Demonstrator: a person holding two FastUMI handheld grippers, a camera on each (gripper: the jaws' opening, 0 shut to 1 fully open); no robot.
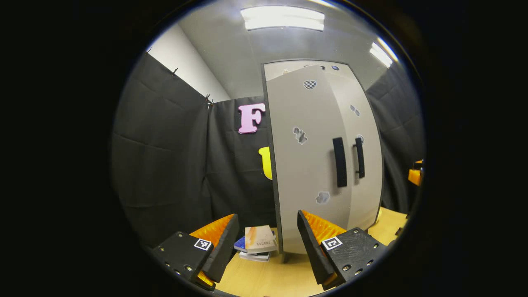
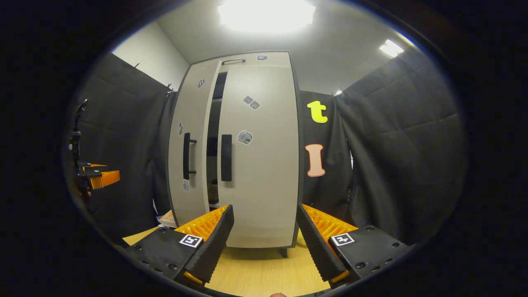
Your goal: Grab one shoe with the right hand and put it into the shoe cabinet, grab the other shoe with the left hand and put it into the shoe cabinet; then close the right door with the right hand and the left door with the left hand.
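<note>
Cabinet (image 2: 255,165) stands upright, left door (image 2: 192,148) ajar.

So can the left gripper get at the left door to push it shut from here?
Probably yes. The left gripper is open and empty, and the left door, still ajar, stands right ahead with nothing between; the books lie low, off to the side.

Shoe cabinet (image 2: 264,165): pale grey doors with black bar handles (image 2: 226,157), dark edging, and small stickers, one black-and-white checkered (image 1: 309,84), the others grey and white. Table (image 2: 264,270): light yellowish wood grain; stack of books (image 1: 258,243) beside the cabinet, top cover cream with an orange streak, blue and white beneath. Booth wall (image 2: 392,152): black quilted cloth; upper wall white, ceiling grey with white light panels (image 1: 282,18).
</note>
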